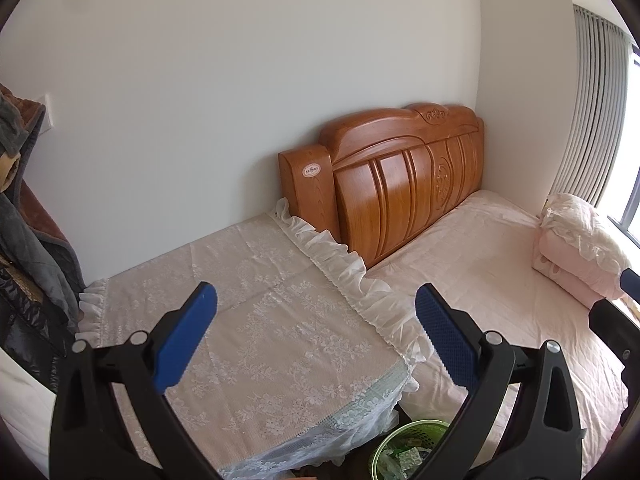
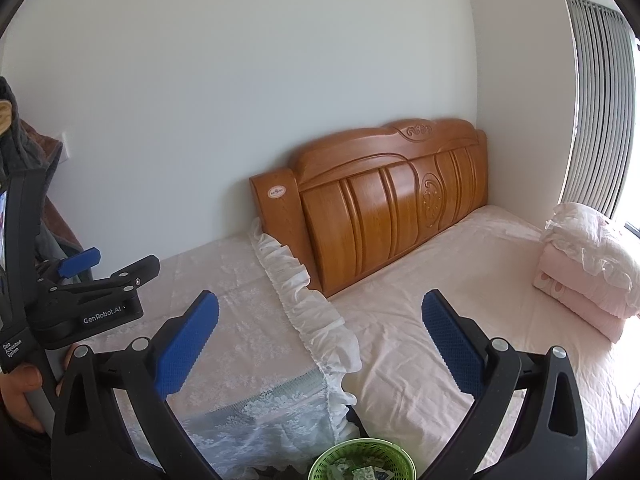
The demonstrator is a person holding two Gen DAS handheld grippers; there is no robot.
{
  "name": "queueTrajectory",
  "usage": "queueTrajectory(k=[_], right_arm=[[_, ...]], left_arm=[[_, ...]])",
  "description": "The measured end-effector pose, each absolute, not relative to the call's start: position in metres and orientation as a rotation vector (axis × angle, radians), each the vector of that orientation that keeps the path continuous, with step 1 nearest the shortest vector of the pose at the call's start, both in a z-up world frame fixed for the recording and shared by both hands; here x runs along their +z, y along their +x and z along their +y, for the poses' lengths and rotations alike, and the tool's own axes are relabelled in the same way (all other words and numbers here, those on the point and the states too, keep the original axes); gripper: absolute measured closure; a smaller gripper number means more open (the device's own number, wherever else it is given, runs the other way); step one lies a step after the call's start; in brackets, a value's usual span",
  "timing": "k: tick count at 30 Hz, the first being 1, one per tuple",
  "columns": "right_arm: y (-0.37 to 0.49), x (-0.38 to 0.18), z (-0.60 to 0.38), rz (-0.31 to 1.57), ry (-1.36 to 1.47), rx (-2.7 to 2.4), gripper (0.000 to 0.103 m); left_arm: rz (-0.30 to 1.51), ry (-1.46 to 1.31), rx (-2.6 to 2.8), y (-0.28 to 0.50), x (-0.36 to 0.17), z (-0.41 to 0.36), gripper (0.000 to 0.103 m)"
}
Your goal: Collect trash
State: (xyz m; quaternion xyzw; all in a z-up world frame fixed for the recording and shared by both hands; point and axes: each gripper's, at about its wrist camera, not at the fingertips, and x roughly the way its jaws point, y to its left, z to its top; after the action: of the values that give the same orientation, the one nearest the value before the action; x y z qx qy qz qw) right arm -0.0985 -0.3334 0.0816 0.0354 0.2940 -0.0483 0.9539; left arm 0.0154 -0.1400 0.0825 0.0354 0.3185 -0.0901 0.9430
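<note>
A green mesh waste basket [image 1: 404, 446] with crumpled wrappers inside stands on the floor between the nightstand and the bed; it also shows at the bottom of the right wrist view [image 2: 362, 462]. My left gripper [image 1: 316, 336] is open and empty, held above the lace-covered nightstand [image 1: 256, 320]. My right gripper [image 2: 320, 340] is open and empty, held above the gap between nightstand and bed. The left gripper also shows at the left of the right wrist view [image 2: 104, 264]. No loose trash shows outside the basket.
A bed with a pink sheet [image 2: 460, 320] and a carved wooden headboard [image 2: 384, 200] fills the right. Folded pink bedding [image 2: 588, 272] lies by the window. Dark clothes [image 1: 28, 272] hang at the left. A white wall stands behind.
</note>
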Motion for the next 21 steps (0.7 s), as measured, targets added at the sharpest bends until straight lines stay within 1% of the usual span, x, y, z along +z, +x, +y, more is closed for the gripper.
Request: queueTrajectory(k=[21], right_arm=[[-0.1014, 0.0794, -0.3351, 0.606, 0.072, -0.106, 0.002]], left_arm=[[0.659, 0.078, -0.179, 0.0128, 0.0817, -0.1426, 0.008]])
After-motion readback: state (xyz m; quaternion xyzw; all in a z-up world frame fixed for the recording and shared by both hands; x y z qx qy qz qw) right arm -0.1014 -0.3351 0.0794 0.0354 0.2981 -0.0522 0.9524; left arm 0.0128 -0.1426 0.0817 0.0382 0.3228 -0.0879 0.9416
